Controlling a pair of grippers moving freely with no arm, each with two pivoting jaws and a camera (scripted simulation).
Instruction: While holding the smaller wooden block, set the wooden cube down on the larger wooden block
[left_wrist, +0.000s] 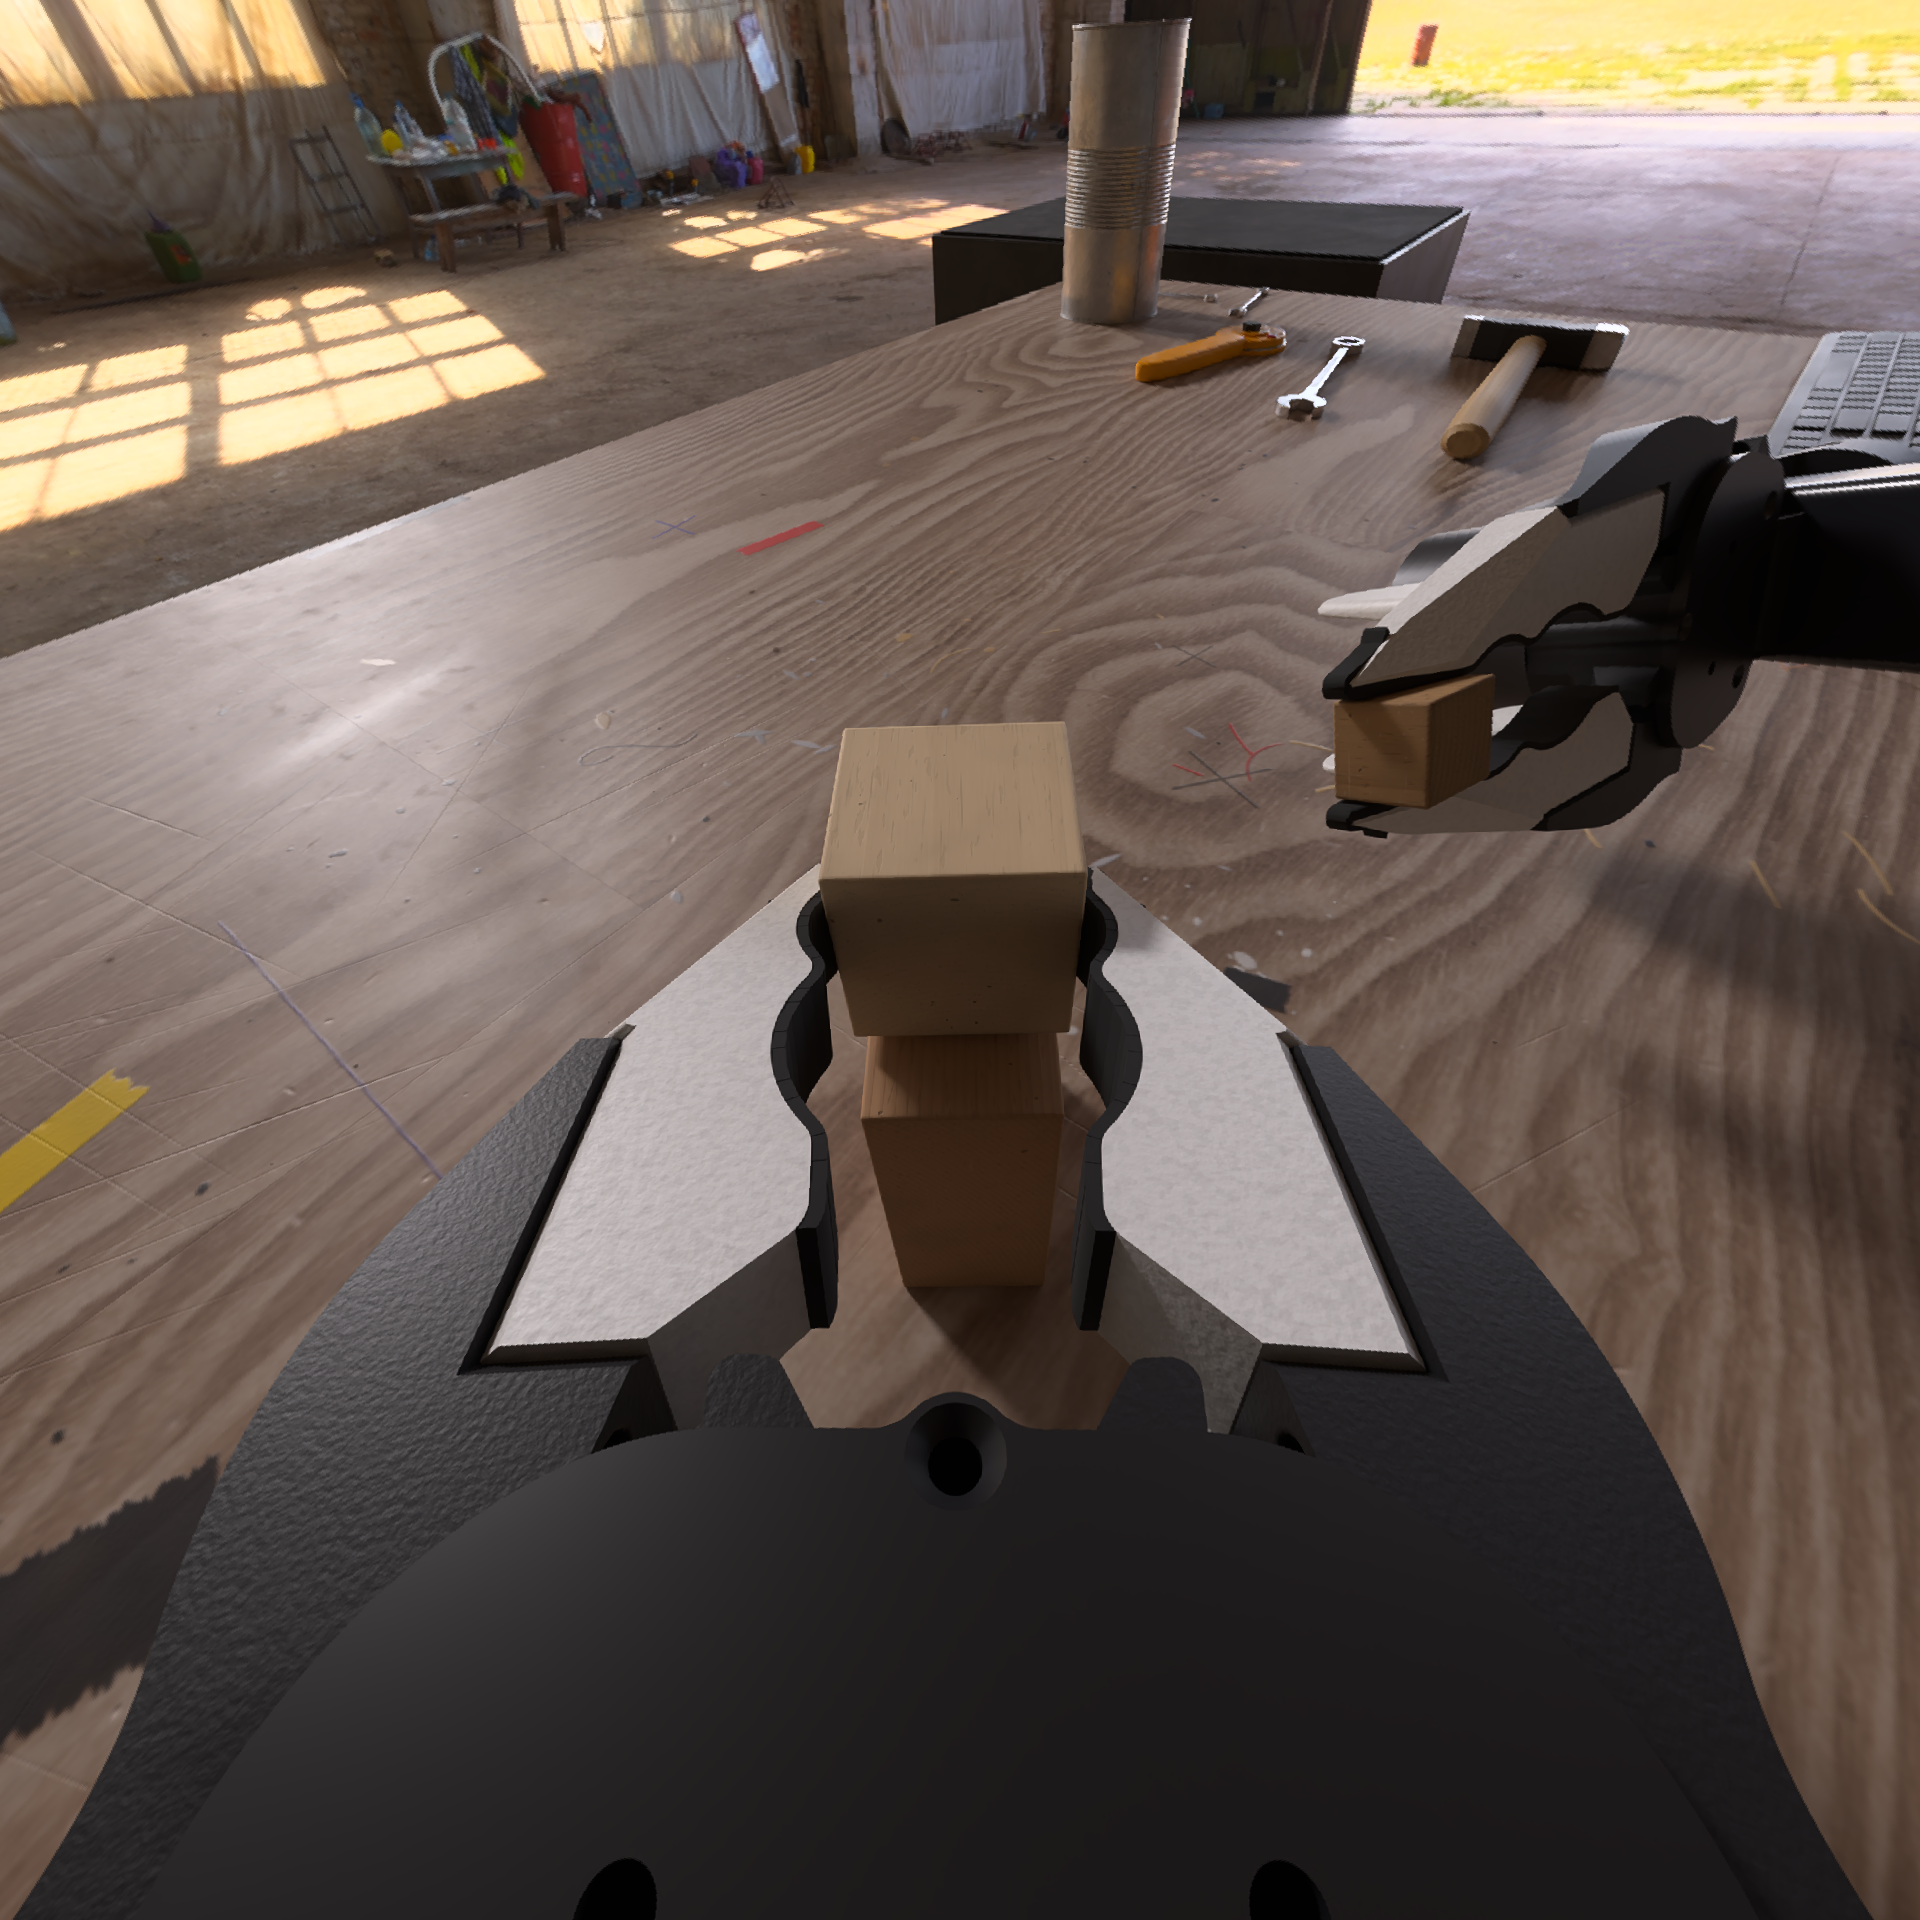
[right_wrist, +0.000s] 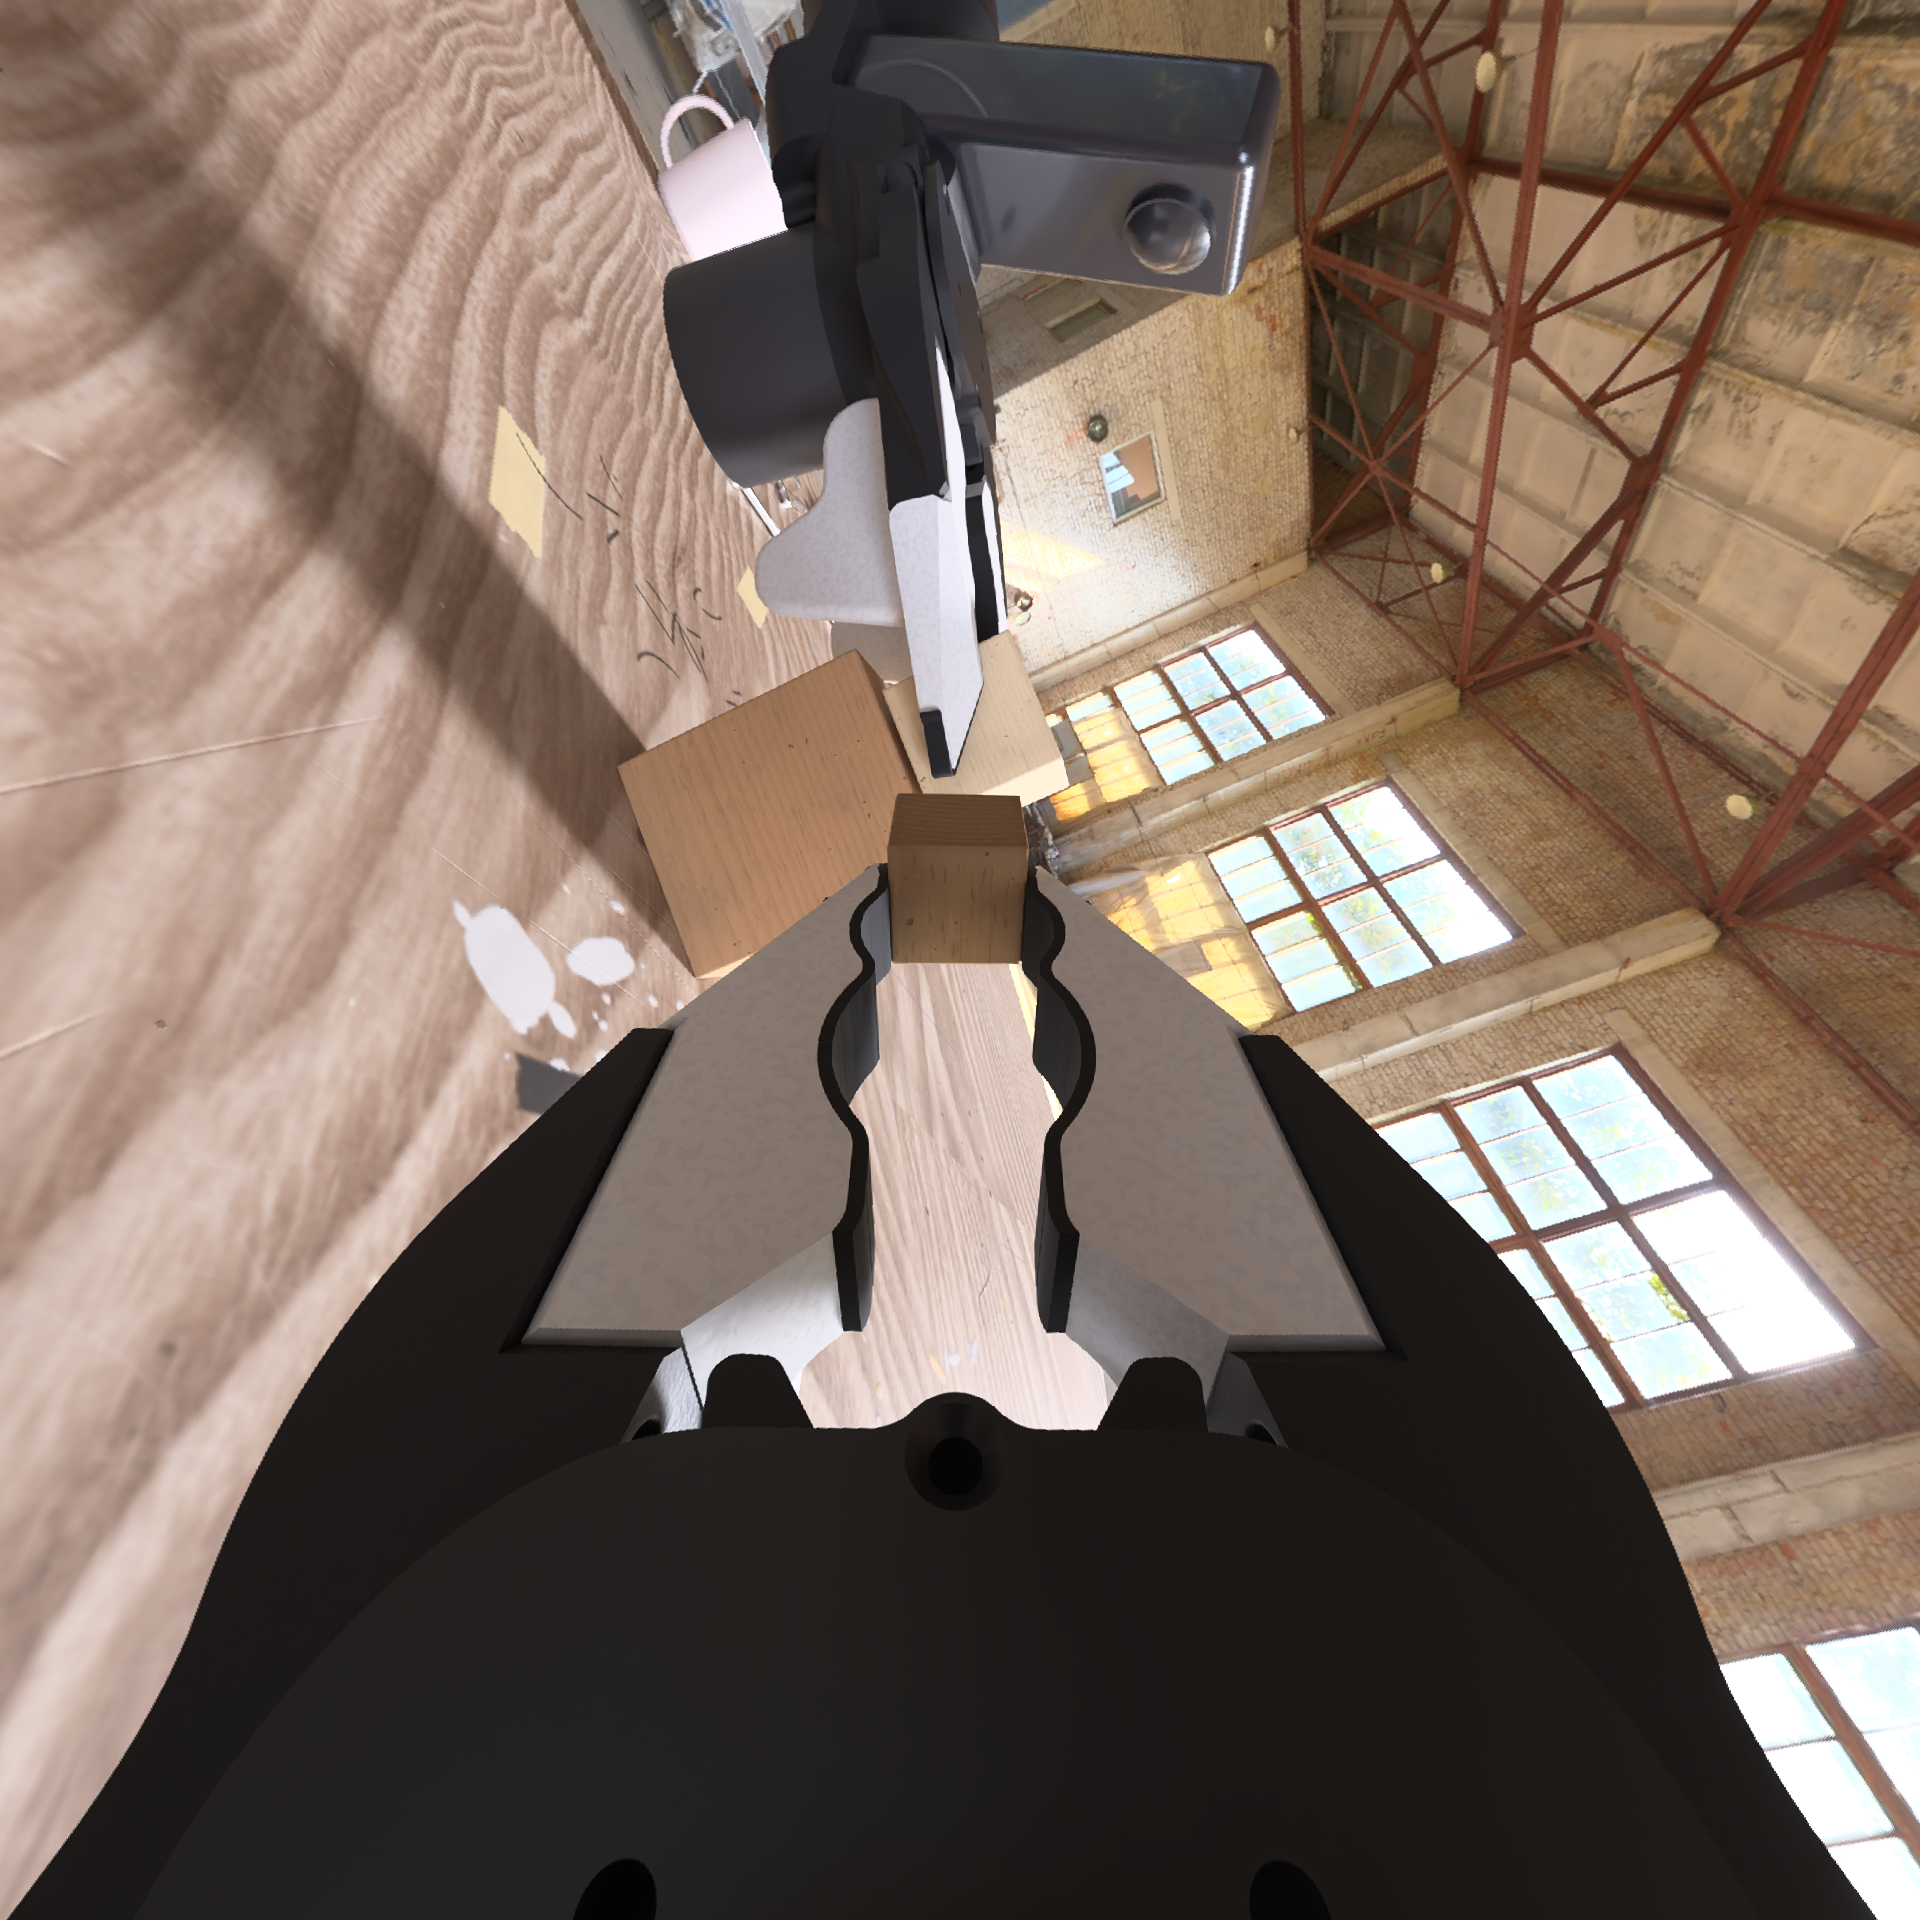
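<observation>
In the left wrist view my left gripper (left_wrist: 956, 914) is shut on the pale wooden cube (left_wrist: 951, 831), one fingertip on each side. The cube sits directly over the darker, larger wooden block (left_wrist: 961, 1153), which stands upright on the table; their faces meet in this view, but I cannot tell whether they touch. To the right, my right gripper (left_wrist: 1351, 750) is turned on its side, shut on the smaller wooden block (left_wrist: 1413, 753) and holding it above the table. In the rolled right wrist view my right gripper (right_wrist: 956, 904) grips the smaller block (right_wrist: 954, 894); beyond are the larger block (right_wrist: 769, 821), the cube (right_wrist: 1023, 727) and the left gripper (right_wrist: 961, 717).
At the far end of the wooden table (left_wrist: 520, 831) stand a tall metal can (left_wrist: 1122, 177), an orange cutter (left_wrist: 1210, 351), a wrench (left_wrist: 1317, 379), a hammer (left_wrist: 1507, 384) and a keyboard (left_wrist: 1860, 390). A black box (left_wrist: 1247, 249) lies behind. A pink mug (right_wrist: 722, 197) stands behind the left gripper.
</observation>
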